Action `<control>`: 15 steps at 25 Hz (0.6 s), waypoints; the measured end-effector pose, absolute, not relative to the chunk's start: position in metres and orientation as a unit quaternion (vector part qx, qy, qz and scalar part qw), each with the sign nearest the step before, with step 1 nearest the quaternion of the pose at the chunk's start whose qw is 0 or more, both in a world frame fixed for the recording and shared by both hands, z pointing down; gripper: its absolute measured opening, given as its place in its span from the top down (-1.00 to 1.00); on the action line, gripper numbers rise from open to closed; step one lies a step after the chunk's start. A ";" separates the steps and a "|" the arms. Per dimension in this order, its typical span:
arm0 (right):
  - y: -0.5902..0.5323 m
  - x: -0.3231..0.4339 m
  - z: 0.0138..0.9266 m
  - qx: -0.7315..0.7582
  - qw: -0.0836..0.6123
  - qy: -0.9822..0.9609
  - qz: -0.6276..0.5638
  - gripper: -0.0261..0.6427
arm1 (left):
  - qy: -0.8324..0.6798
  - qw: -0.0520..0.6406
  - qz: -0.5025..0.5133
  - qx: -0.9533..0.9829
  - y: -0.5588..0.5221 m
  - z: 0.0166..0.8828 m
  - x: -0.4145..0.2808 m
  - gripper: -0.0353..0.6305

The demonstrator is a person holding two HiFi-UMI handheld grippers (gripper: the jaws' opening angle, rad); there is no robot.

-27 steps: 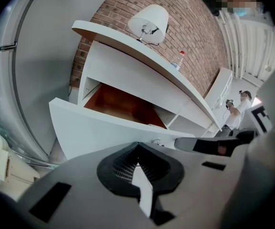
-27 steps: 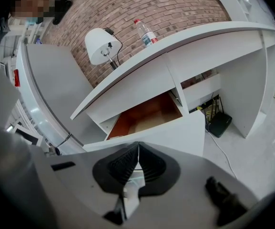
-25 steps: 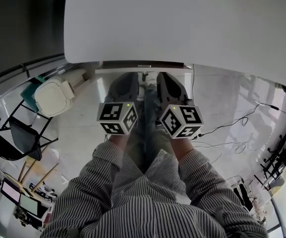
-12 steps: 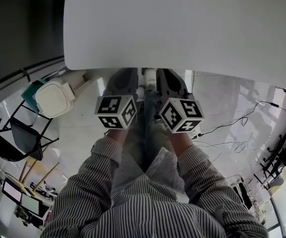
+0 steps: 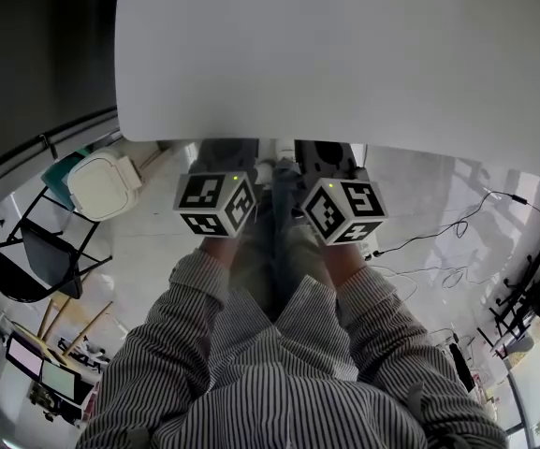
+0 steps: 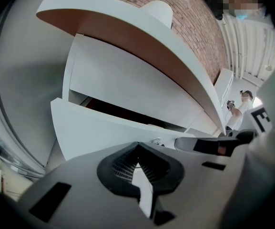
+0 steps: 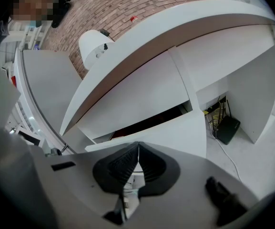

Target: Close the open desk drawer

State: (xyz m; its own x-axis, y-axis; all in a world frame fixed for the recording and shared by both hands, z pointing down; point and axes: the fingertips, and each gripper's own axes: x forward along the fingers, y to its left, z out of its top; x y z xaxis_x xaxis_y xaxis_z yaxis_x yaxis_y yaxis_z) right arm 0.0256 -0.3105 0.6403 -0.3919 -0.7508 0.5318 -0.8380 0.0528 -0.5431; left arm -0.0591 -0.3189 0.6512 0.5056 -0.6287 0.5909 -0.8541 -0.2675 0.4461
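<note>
Both of my grippers were down below the white desk top, side by side, their marker cubes poking out past my striped sleeves. The noses were tucked under the desk edge, so the head view gave me nothing of the tips. The gripper views did.

My left gripper had its jaws pressed together with nothing between them, the ribbed pads meeting in a thin seam. My right gripper was the same: jaws closed, empty. No grip on anything, just two blunt noses aimed at the drawer.

The drawer front was a plain white panel filling the space just past my left tips. From the right side its other end ran across just beyond the right tips. I couldn't tell whether the tips were touching the panel or were just beside it.

Above that panel was a dark slit, with brownish inside showing, and the right view showed the same gap under the fixed white apron. So the drawer was not home yet. It stood out from the desk and was partly open.

By my reckoning most of the job was behind me, with one short push left. Both noses would go square on the front, evenly, until the slit vanished and the panel sat flush. Uneven pressure might skew it in its runners.
</note>
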 end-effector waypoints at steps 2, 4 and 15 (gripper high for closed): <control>-0.316 0.025 0.640 0.550 0.049 -0.725 0.412 0.87 | -0.474 0.372 0.148 0.784 -0.324 0.651 -0.059 0.86; -0.320 0.026 0.640 0.551 0.046 -0.725 0.411 0.87 | -0.472 0.366 0.146 0.789 -0.328 0.651 -0.058 0.86; -0.320 0.029 0.646 0.557 0.054 -0.720 0.410 0.87 | -0.462 0.371 0.138 0.794 -0.329 0.657 -0.055 0.86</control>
